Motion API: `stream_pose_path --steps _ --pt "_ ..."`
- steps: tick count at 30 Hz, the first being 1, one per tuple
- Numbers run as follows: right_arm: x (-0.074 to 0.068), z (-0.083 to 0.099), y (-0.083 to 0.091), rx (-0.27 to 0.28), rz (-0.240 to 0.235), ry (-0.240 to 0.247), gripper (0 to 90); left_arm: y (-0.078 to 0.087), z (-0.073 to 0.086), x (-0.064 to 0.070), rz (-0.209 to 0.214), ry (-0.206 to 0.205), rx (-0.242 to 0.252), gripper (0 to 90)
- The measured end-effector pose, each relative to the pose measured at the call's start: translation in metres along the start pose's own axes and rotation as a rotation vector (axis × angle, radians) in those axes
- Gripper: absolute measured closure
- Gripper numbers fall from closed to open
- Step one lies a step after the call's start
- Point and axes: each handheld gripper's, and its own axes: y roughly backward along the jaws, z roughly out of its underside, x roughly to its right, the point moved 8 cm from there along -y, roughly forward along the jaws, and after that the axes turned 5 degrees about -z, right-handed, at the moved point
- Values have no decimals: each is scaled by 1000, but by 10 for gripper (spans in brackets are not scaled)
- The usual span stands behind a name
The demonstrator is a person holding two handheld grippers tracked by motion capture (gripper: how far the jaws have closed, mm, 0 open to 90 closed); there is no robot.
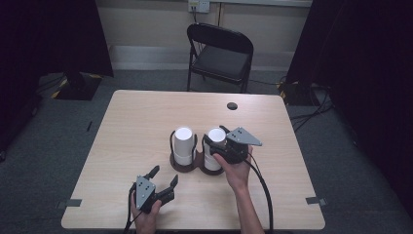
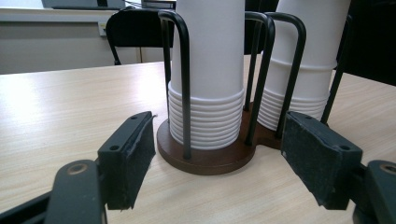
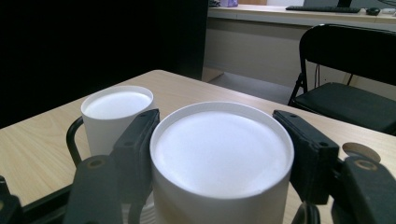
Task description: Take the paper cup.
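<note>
Right gripper (image 1: 215, 140) sits at the top of the right cup stack (image 1: 214, 146). In the right gripper view the stack's top cup (image 3: 222, 154) lies between the two fingers (image 3: 135, 140), upturned so its flat white bottom faces the camera. Both pads stand at the cup's wall, left and right; they look to touch it, but whether they press cannot be told. Jaws are spread about as wide as the cup.

Beyond the left finger in that view stands the left cup stack (image 3: 116, 112), apart from the pads.

Left gripper (image 1: 163, 181) rests low over the table (image 1: 136, 117), nearer the person than the holder (image 1: 185, 163). Jaws are wide apart and hold nothing. In the left gripper view the holder's brown base (image 2: 210, 158) lies ahead of the fingers (image 2: 128, 156), between them but beyond their tips, not touched. The left stack (image 2: 208, 70) stands straight ahead; the right stack (image 2: 303, 60) is ahead of the right finger.

Writing: none readable on the cups, holder or grippers.

Containers: the holder is a dark brown double base with black wire hoops (image 2: 184, 79) rising around each stack. Each well carries one stack of white cups, nested upside down, rims ribbing the lower part. The inside of the cups is hidden.

A black chair (image 1: 220, 53) stands past the table's far edge, well away from both grippers.
</note>
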Motion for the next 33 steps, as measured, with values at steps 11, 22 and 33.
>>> stream_pose_path --steps 11,22,33 --pt "0 -13 3 24 -12 -8 346 0 0 1 7 -9 -3 259" --pt "1 -27 9 56 -24 -38 347 1 0 1 16 -1 11 221" --pt "0 -32 10 47 -24 -25 349 -1 0 1 29 11 -7 205"
